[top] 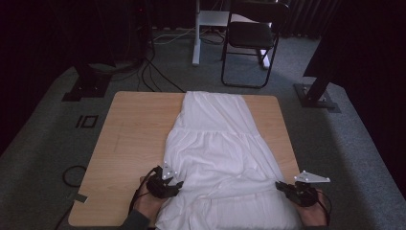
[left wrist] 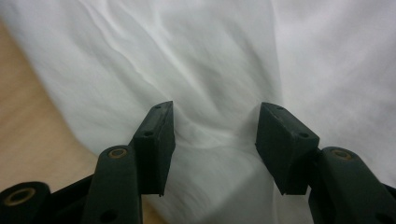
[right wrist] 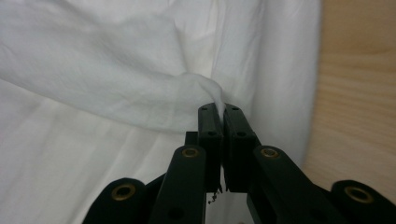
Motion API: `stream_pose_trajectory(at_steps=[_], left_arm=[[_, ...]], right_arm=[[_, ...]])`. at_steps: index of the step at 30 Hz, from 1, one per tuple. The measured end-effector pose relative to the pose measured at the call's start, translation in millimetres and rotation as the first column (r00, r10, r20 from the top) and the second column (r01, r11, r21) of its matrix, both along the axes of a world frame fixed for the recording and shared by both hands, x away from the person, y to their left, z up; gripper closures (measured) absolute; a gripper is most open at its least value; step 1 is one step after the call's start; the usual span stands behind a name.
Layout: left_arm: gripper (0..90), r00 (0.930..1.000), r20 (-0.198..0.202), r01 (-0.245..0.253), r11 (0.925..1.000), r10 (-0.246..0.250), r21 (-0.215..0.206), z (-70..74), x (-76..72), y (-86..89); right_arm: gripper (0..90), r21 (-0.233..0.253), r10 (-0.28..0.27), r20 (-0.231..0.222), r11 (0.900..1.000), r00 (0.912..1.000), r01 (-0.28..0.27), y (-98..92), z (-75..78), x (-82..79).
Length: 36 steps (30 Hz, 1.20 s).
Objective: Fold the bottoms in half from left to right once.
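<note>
While one white garment [top: 218,158] lies lengthwise down the middle of the one wooden table [top: 129,139], two grippers work its near end, one per side. Left gripper [top: 173,186]: jaws apart, cloth between & under them, not pinched. Right gripper [top: 283,188]: jaws together, clamped on a small raised fold at the garment's right edge. Garment is plain white, thin, wrinkled, w/ gathered seams across it, narrower at far end. One folding chair [top: 251,36] stands beyond the table.
</note>
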<state>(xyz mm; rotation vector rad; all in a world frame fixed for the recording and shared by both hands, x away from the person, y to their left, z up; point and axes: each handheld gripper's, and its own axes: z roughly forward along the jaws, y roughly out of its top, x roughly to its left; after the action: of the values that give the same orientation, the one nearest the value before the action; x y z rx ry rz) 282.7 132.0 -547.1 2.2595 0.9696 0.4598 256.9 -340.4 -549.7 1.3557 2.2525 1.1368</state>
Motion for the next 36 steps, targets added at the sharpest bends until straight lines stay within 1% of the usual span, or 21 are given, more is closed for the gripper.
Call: stream_pose_trajectory(at_steps=[1, 3, 4, 8, 11, 15, 17, 19, 20, 21, 22, 23, 24, 26, 27, 28, 29, 30, 33, 35, 36], left_arm=[[54.3, 1.0000, -0.001, 0.003, 0.9999, -0.003, -0.010, -0.7, 0.6, 0.2], [61.8, 0.9997, 0.023, 0.012, 0.9999, -0.012, 0.011, -0.9, 4.1, 1.2], [63.9, 0.9995, 0.030, 0.000, 0.9999, 0.000, 0.012, -1.2, 7.0, 1.9], [64.3, 0.9981, 0.054, -0.034, 0.9987, 0.031, 0.038, -0.4, 20.1, 4.7], [64.6, 0.9910, 0.092, -0.105, 0.9914, 0.097, 0.079, 0.8, 48.8, 12.5], [66.5, 0.9854, 0.113, -0.139, 0.9842, 0.127, 0.109, 1.8, 67.8, 18.6], [67.9, 0.9766, 0.128, -0.190, 0.9727, 0.173, 0.134, 3.0, 86.2, 26.5], [71.1, 0.9691, 0.140, -0.226, 0.9592, 0.203, 0.170, 3.1, 91.4, 30.5], [71.2, 0.9681, 0.131, -0.233, 0.9593, 0.214, 0.159, 3.7, 92.8, 34.0], [71.1, 0.9681, 0.131, -0.233, 0.9593, 0.214, 0.159, 3.7, 92.8, 34.0], [71.1, 0.9663, 0.130, -0.243, 0.9548, 0.222, 0.172, 6.4, 90.6, 38.9], [71.0, 0.9648, 0.137, -0.246, 0.9537, 0.224, 0.172, 7.9, 88.3, 40.4], [70.2, 0.9637, 0.137, -0.250, 0.9546, 0.229, 0.162, 11.0, 85.1, 42.4], [64.0, 0.9604, 0.157, -0.251, 0.9600, 0.231, 0.125, 19.2, 75.5, 46.3], [60.9, 0.9604, 0.157, -0.251, 0.9600, 0.231, 0.125, 19.2, 75.5, 46.3], [58.6, 0.9593, 0.185, -0.234, 0.9672, 0.214, 0.098, 29.0, 63.1, 51.7], [57.2, 0.9577, 0.202, -0.227, 0.9691, 0.205, 0.095, 35.0, 55.0, 55.7], [55.3, 0.9561, 0.213, -0.224, 0.9705, 0.201, 0.089, 38.2, 49.9, 58.5], [53.3, 0.9583, 0.212, -0.197, 0.9805, 0.191, 0.006, 47.0, 32.7, 71.9], [51.6, 0.9596, 0.205, -0.193, 0.9810, 0.192, -0.017, 47.8, 28.1, 75.8], [50.9, 0.9644, 0.185, -0.180, 0.9816, 0.189, -0.063, 46.9, 19.8, 82.4]], right_arm=[[87.0, -0.018, 0.007, -0.012, 1.000, 0.9999, -0.008, 4.0, -4.0, 2.0], [87.2, -0.055, 0.018, -0.032, 0.998, 0.9993, -0.020, 11.9, -10.2, 5.7], [87.3, -0.038, 0.029, -0.027, 0.999, 0.9992, -0.030, 14.2, -11.1, 6.9], [87.5, -0.048, 0.037, -0.026, 0.998, 0.9990, -0.039, 22.5, -10.6, 10.7], [87.6, -0.052, 0.036, -0.021, 0.998, 0.9991, -0.037, 32.5, -10.2, 21.9], [87.5, -0.056, 0.031, -0.012, 0.998, 0.9994, -0.032, 41.6, -9.9, 37.4], [87.5, -0.060, 0.026, -0.007, 0.998, 0.9996, -0.026, 44.4, -8.9, 44.3], [88.8, -0.061, 0.012, 0.023, 0.998, 0.9997, -0.010, 44.3, -4.3, 45.3], [89.1, -0.052, 0.003, 0.051, 0.999, 0.9987, -0.001, 42.4, 0.5, 42.8], [89.1, -0.052, 0.003, 0.051, 0.999, 0.9987, -0.001, 42.4, 0.5, 42.8], [89.3, 0.007, -0.025, 0.118, 1.000, 0.9928, 0.024, 31.1, 12.9, 34.5], [89.3, 0.025, -0.041, 0.128, 0.999, 0.9909, 0.038, 26.5, 15.6, 32.2], [89.2, 0.033, -0.055, 0.124, 0.998, 0.9908, 0.051, 21.3, 16.8, 30.3], [88.6, -0.011, -0.066, 0.082, 0.998, 0.9945, 0.067, 17.5, 12.3, 30.1], [85.4, -0.031, -0.065, 0.059, 0.997, 0.9961, 0.067, 18.7, 8.5, 30.8], [77.2, -0.043, -0.057, 0.038, 0.997, 0.9977, 0.058, 20.3, 5.9, 31.6], [69.5, -0.051, -0.062, 0.036, 0.997, 0.9974, 0.064, 22.1, 5.4, 31.5], [61.6, -0.036, -0.076, 0.045, 0.996, 0.9960, 0.078, 23.4, 8.4, 31.0], [51.2, 0.020, -0.096, 0.101, 0.995, 0.9903, 0.094, 24.5, 24.2, 30.5], [48.7, 0.053, -0.096, 0.130, 0.995, 0.9869, 0.089, 28.3, 36.4, 33.2], [46.9, 0.062, -0.085, 0.135, 0.995, 0.9872, 0.077, 33.3, 41.7, 36.7]])
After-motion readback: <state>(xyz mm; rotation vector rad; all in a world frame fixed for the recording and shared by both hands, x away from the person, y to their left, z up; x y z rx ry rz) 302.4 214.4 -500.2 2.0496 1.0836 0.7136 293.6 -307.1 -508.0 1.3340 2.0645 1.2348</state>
